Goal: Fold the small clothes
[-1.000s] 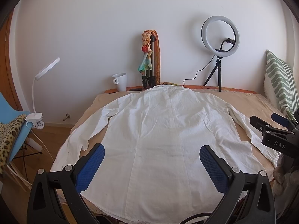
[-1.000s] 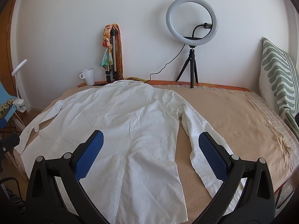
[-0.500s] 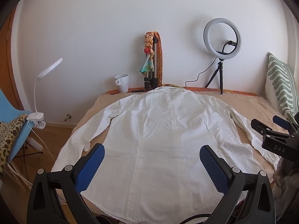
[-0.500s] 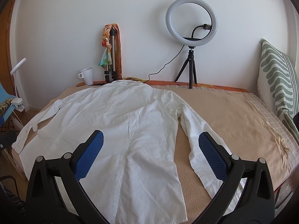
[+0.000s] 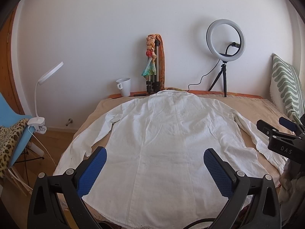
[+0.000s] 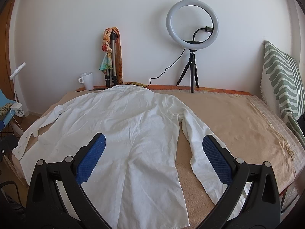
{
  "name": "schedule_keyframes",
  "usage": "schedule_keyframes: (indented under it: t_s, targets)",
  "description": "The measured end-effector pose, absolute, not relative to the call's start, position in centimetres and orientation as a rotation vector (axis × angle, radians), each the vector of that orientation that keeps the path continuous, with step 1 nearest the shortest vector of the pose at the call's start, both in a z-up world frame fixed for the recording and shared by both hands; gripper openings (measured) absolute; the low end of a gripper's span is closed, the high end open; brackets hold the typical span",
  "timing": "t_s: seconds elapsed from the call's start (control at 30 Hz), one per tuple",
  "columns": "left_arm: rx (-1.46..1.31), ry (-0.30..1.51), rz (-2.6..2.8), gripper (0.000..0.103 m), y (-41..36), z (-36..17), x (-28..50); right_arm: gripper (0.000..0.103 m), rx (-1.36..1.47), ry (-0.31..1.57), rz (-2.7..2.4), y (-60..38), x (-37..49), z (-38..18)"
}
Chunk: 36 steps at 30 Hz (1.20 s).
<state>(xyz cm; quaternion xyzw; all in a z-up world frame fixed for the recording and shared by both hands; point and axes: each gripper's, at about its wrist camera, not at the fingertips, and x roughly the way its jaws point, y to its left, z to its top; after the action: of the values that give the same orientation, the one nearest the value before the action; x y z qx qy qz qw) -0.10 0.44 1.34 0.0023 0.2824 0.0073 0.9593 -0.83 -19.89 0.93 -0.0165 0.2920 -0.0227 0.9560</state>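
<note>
1. The tan blanket-covered bed (image 6: 238,118) carries a white long-sleeved cotton shirt (image 5: 167,139), spread flat, collar toward the wall.
2. The left gripper (image 5: 155,168) hovers over the shirt's hem, blue-padded jaws spread wide, empty.
3. The right gripper (image 6: 154,153) likewise gapes, above the right sleeve.
4. The shirt's hem is cut off below.

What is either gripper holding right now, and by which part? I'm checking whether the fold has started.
Nothing is held. The left gripper and right gripper both hover open above the white shirt, lying flat on the bed.
</note>
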Motion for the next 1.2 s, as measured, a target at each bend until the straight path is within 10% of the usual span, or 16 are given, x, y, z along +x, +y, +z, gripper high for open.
schedule_keyframes:
  t_s: [1.2]
  targets:
    - [-0.002,0.551,0.005,0.101,2.9,5.2,-2.9,0.103,-0.114,0.495,-0.1,-14.5,-7.2,7.9]
